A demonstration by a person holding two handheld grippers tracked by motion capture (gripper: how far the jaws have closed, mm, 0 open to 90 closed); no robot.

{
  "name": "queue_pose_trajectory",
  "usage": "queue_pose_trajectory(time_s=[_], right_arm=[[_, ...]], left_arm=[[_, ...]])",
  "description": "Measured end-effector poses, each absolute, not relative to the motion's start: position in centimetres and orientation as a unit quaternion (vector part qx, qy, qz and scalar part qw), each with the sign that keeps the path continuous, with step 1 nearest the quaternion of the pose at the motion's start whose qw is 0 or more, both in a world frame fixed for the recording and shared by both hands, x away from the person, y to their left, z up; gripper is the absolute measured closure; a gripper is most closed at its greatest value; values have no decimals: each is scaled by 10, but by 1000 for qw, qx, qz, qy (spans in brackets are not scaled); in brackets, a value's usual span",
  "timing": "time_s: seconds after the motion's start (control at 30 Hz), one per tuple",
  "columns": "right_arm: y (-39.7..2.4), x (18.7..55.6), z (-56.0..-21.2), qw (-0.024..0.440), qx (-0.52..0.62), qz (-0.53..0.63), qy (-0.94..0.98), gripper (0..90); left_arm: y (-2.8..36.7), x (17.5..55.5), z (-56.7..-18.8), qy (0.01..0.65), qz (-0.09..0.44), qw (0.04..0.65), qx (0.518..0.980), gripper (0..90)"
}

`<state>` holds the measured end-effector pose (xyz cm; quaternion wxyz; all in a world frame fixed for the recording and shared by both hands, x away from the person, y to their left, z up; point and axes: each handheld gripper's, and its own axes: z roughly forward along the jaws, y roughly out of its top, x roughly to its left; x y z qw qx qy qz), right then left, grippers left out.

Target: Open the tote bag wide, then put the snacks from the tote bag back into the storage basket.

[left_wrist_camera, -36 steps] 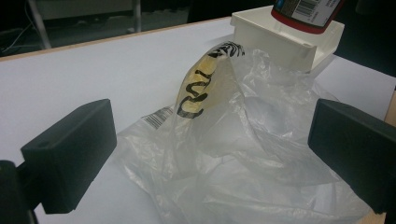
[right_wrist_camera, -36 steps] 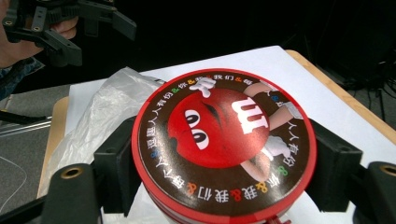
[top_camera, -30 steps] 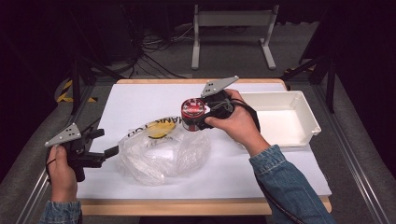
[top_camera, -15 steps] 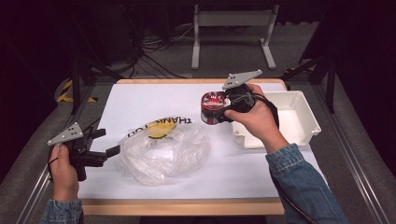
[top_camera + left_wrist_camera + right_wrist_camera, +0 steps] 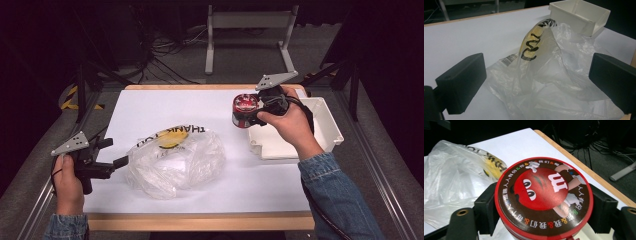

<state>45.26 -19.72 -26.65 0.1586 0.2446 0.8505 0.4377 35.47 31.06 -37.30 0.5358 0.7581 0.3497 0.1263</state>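
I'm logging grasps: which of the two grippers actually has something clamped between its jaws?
The right gripper: its jaws are shut on the red candy tin. The left gripper is open, its jaws apart beside the plastic bag.

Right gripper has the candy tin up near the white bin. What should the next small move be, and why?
Probably carry it a little further right and lower it into the white bin. The right gripper is clamped on the red candy tin, held above the bin's left edge.
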Motion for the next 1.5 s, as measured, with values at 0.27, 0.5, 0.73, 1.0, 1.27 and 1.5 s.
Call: queue_pose_trajectory(time_s=[0.27, 0.5, 0.73, 1.0, 1.27, 1.5], right_arm=[[-219, 460, -271, 167, 268, 432, 845, 249], [-240, 469, -279, 171, 277, 443, 835, 249], [-252, 475, -287, 181, 295, 439, 829, 249], [-262, 486, -305, 184, 312, 432, 826, 249], [-269, 495, -318, 187, 308, 417, 834, 249], [-272, 502, -333, 180, 311, 413, 837, 249]], left_arm=[[310, 354, -373, 352, 125, 535, 757, 22], [311, 353, -372, 351, 127, 535, 758, 22], [311, 353, -372, 353, 127, 535, 757, 22], [311, 353, -372, 353, 128, 534, 757, 22], [311, 354, -374, 354, 126, 535, 756, 22], [310, 354, -375, 353, 126, 532, 760, 22]])
